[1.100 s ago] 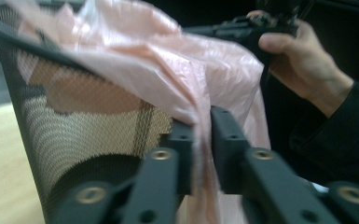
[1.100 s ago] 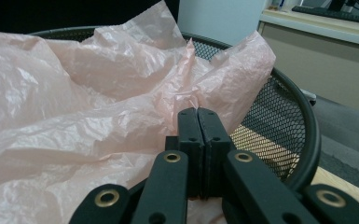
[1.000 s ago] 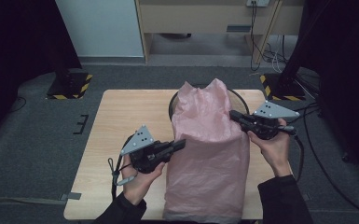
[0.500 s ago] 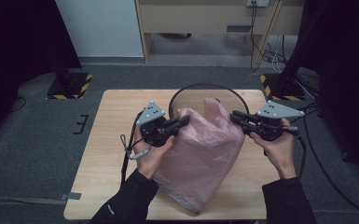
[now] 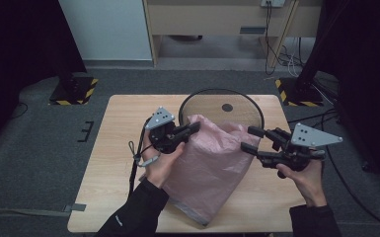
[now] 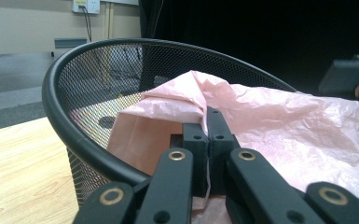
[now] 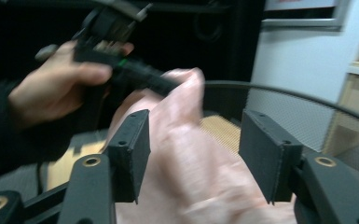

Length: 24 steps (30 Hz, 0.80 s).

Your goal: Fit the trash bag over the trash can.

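The pink plastic bag [image 5: 212, 168] lies on the table [image 5: 113, 138], its mouth at the near rim of the black mesh bin [image 5: 222, 106]. The left gripper [image 5: 190, 131] pinches the bag's left edge; its own view shows the jaws clamped on a fold [image 6: 200, 105]. The right gripper [image 5: 250, 139] has just been opening; its view shows wide jaws with the bag loose between them. No writing is readable.

right gripper [image 5: 249, 139] jaws just opened off the pink bag [image 5: 212, 168], bag's right edge slumped lower, left gripper [image 5: 196, 126] carried its corner toward the basket [image 5: 220, 93]
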Available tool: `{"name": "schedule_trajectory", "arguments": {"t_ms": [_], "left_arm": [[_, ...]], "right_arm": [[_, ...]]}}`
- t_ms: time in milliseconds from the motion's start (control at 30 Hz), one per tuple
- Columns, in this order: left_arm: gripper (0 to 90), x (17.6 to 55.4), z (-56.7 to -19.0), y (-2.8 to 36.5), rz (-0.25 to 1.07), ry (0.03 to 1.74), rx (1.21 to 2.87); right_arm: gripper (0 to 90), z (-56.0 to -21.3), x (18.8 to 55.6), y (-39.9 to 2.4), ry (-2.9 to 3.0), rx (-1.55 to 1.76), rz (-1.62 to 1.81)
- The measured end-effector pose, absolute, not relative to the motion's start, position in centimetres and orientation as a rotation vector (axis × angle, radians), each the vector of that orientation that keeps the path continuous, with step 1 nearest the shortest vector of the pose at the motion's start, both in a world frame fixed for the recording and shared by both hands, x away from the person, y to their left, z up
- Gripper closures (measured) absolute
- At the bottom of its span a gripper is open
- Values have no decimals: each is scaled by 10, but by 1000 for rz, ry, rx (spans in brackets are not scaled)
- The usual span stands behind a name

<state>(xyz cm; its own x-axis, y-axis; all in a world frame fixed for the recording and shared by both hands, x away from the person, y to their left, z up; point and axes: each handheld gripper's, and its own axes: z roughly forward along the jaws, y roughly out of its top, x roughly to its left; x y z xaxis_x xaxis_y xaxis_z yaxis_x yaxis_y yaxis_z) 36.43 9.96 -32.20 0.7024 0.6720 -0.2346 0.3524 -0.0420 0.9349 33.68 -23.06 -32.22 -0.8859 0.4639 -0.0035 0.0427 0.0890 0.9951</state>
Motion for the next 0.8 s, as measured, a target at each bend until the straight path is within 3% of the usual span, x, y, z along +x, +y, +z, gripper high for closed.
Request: {"name": "schedule_trajectory", "arguments": {"t_ms": [67,133,200,300,433,600,800], "left_arm": [[895,365,-322,100,305,840,1645],[892,366,-323,101,295,835,1641],[891,367,-323,102,298,831,1637],[888,368,-322,104,285,824,1623],[862,366,-319,109,290,810,1602],[610,363,-313,119,331,779,1530],[436,357,-302,138,395,712,1439]], "right_arm": [[425,-326,336,-226,2090,455,1826],[529,-332,337,-220,2130,408,1774],[560,-333,338,-219,2135,407,1783],[753,-333,338,-218,2142,387,1816],[890,-333,338,-218,2155,384,1862],[900,-328,340,-218,2110,416,1896],[900,-312,354,-218,1981,529,1912]]}}
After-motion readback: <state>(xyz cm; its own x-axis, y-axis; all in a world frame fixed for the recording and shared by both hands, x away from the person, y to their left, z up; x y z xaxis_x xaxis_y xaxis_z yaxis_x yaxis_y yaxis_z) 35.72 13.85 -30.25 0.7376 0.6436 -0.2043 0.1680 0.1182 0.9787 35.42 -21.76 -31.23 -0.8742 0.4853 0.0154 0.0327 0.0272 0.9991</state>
